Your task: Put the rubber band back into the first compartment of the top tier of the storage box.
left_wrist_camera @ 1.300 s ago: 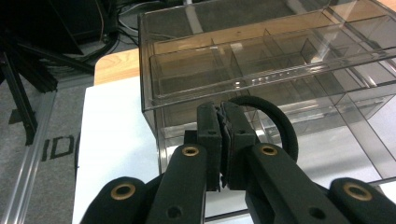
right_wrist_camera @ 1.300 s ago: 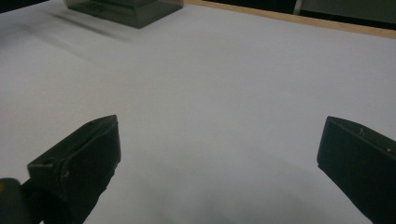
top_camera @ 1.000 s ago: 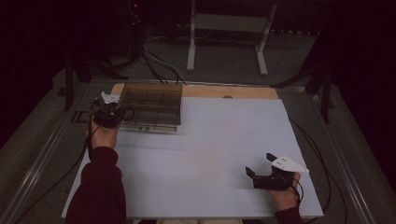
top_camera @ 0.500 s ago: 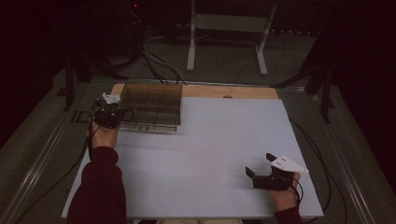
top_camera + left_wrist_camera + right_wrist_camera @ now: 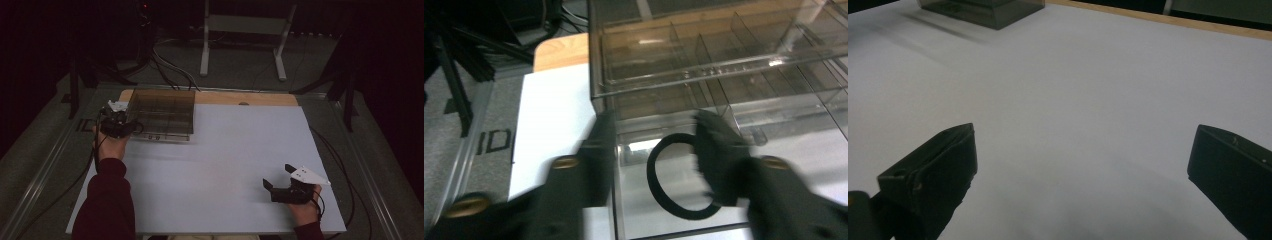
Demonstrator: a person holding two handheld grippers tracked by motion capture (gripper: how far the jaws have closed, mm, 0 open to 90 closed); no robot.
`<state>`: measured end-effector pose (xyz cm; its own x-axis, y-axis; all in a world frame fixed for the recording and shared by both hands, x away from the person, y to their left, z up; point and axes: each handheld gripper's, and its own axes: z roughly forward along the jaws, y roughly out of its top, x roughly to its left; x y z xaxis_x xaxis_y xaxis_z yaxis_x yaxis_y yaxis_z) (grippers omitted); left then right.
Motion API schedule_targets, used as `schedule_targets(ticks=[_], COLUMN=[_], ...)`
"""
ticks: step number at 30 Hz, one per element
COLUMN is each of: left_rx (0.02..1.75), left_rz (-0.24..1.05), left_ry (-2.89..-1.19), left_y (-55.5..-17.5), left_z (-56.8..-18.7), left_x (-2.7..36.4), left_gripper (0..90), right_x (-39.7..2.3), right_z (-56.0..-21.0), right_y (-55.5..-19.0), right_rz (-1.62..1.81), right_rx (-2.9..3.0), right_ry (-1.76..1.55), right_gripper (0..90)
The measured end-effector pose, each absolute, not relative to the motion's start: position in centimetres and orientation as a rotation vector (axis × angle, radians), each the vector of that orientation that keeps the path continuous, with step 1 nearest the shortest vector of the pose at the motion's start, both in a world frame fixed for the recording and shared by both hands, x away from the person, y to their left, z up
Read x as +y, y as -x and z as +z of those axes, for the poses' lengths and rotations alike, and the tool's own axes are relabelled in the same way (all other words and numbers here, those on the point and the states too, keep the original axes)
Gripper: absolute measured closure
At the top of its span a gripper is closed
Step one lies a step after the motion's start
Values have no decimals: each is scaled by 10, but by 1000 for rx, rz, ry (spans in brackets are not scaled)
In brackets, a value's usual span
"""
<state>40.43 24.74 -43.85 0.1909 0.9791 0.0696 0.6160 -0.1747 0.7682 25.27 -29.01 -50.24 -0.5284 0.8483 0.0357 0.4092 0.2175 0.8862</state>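
High view: clear plastic compartment box (image 5: 161,114) sits at the far left of the white table sheet (image 5: 225,165), lid raised. Left gripper (image 5: 118,123) is at the box's left front corner. Right gripper (image 5: 286,186) rests near the front right of the sheet, well apart from the box, jaws spread wide with nothing between them.

Left gripper view: jaws parted, blurred, straddling the box's front compartment. A black ring-shaped band (image 5: 674,175) lies flat in that compartment, between the jaws; whether the right jaw touches it cannot be told. Other compartments visible behind dividers look bare.
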Motion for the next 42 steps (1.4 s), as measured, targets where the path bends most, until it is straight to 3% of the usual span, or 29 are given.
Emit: schedule_targets(ticks=[1,2,12,42], left_rx=[1503,1504,1471,1349], left_rz=[787,794,760,753], left_ry=[-1848,-1835,-1814,-1807], left_y=[-403,-402,-399,-373], left_z=[-437,-436,-432,-409], left_x=[248,249,250,242], left_gripper=[434,305,18,5], right_x=[-290,-290,-290,-289], right_z=[-502,-502,-502,-502], right_y=[-253,-253,-252,-252], right_rz=[1262,1262,1263,1264], right_rx=[2035,2036,2037,2039], right_ry=[-1159,-1159,-1161,-1160], right_gripper=[0,0,0,0])
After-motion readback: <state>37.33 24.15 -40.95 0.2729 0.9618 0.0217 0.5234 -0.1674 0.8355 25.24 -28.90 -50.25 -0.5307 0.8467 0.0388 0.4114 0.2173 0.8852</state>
